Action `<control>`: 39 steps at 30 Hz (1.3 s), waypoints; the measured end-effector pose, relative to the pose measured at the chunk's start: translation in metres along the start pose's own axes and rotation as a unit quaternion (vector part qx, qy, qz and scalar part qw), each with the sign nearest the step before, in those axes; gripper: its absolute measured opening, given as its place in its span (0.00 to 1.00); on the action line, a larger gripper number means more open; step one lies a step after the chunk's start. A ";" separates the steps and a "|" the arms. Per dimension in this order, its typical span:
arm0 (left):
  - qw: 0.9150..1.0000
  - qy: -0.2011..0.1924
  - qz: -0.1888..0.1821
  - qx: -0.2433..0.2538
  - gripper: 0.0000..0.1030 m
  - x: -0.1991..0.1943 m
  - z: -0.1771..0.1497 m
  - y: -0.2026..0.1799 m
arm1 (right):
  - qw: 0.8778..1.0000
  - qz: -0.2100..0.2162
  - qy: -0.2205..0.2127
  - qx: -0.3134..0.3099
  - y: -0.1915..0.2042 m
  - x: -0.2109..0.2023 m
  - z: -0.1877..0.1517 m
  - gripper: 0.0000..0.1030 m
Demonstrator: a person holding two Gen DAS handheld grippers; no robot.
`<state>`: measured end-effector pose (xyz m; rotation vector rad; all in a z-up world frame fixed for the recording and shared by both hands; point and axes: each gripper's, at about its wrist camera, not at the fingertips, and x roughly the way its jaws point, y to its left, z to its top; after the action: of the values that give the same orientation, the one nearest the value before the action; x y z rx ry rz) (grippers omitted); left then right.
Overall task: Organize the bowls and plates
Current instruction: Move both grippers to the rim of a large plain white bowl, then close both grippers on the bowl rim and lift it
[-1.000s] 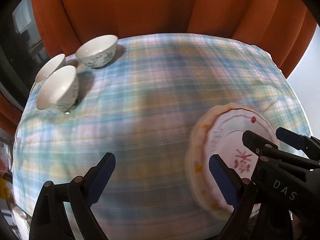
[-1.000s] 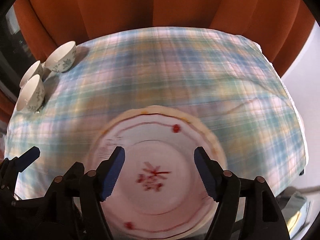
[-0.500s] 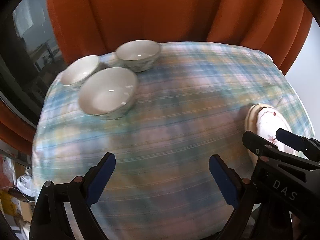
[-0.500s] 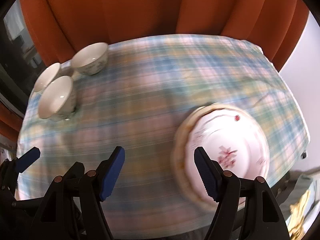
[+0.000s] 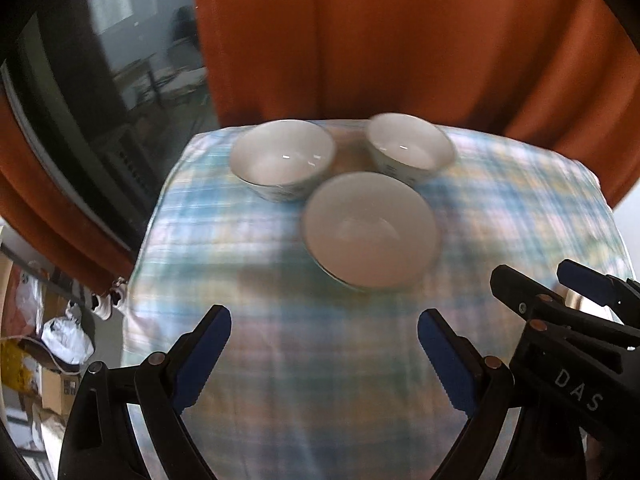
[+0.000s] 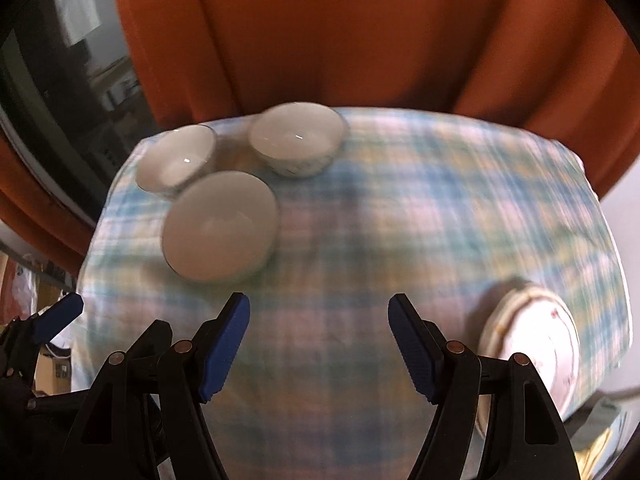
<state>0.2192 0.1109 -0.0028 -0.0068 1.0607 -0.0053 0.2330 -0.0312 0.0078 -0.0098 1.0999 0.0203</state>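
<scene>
Three white bowls stand close together at the far left of the plaid tablecloth. The nearest bowl lies just ahead of my left gripper, which is open and holds nothing. Behind it stand a left bowl and a right bowl. My right gripper is also open and empty, to the right of the bowls. A stack of plates with a red pattern rests at the near right edge of the table.
Orange curtains hang right behind the table. A dark window is at the left. Bags and boxes lie on the floor beyond the left table edge. The right gripper's body shows at the right of the left wrist view.
Both grippers have travelled left across the table, away from the plates and toward the three bowls. The bowls now appear near the middle of the views; the plates have slid off to the right.
</scene>
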 end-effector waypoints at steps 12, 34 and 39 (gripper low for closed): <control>0.999 0.031 -0.012 -0.014 0.89 0.068 0.041 0.025 | 0.999 0.019 0.035 -0.003 0.034 0.072 0.056 0.73; 0.998 0.055 -0.043 0.011 0.34 0.122 0.043 -0.006 | 0.999 0.001 0.053 0.012 0.037 0.130 0.058 0.29; 0.997 0.060 -0.040 0.009 0.34 0.113 0.031 -0.013 | 0.998 0.010 0.054 0.008 0.031 0.122 0.049 0.29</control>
<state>0.3019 0.0969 -0.0862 -0.0324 1.1795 -0.0887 0.3316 0.0025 -0.0790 0.0149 1.2088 0.0280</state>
